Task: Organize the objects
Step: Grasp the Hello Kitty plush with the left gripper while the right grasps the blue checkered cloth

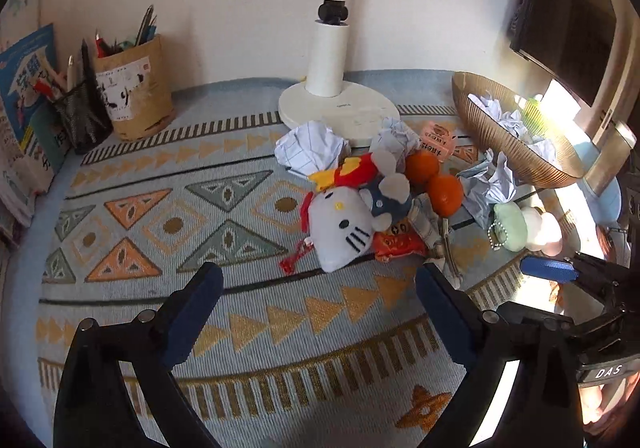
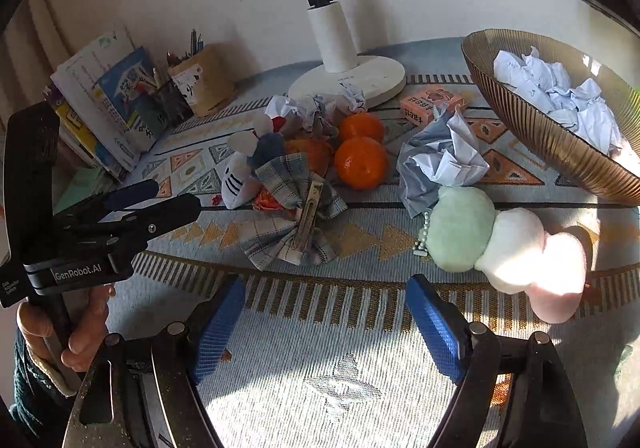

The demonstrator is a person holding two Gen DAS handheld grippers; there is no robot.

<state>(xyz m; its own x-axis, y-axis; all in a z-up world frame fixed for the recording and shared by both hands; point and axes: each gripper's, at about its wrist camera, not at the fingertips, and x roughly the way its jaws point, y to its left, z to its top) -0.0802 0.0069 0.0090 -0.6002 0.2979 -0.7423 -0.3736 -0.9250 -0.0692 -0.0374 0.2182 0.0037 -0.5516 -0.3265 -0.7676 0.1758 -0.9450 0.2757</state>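
Observation:
A heap lies mid-table on the patterned cloth: a white cat plush, a grey mouse plush, two oranges, crumpled paper balls, a plaid fabric clip, a red snack packet and a pastel plush keychain. My left gripper is open and empty, just short of the cat plush. My right gripper is open and empty, in front of the clip and keychain.
A ribbed brown bowl holding crumpled paper stands at the right. A white lamp base is behind the heap. Pen holders and books line the back left. A pink box lies near the lamp.

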